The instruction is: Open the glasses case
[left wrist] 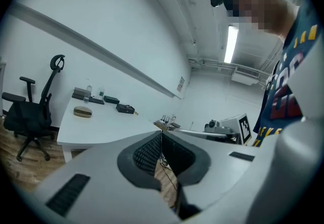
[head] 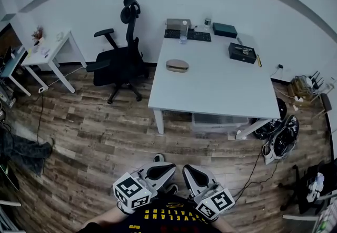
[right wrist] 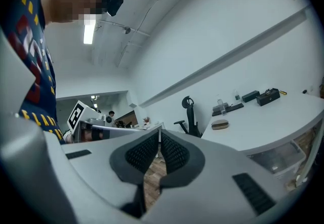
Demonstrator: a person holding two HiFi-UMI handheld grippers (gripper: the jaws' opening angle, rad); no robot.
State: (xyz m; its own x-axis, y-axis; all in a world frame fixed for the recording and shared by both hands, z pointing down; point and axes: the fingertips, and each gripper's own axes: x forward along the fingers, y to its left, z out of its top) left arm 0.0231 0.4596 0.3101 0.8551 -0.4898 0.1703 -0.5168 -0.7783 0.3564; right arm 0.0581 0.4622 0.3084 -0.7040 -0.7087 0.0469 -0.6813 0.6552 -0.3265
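A tan oval glasses case (head: 177, 65) lies closed near the left edge of the white table (head: 210, 89); it also shows as a small tan shape in the left gripper view (left wrist: 83, 112) and the right gripper view (right wrist: 219, 124). My left gripper (head: 167, 167) and right gripper (head: 186, 170) hang low over the wooden floor close to the person's body, well short of the table. Both are shut, tips meeting, with nothing between them. In their own views the left gripper (left wrist: 161, 133) and right gripper (right wrist: 160, 130) point roughly level across the room.
A black office chair (head: 120, 60) stands left of the table. On the table's far side lie a keyboard (head: 188, 35), a bottle (head: 183, 37), a dark box (head: 225, 29) and a black box (head: 242, 52). Shoes (head: 279, 139) and cables lie right of the table. A small white side table (head: 48, 52) stands far left.
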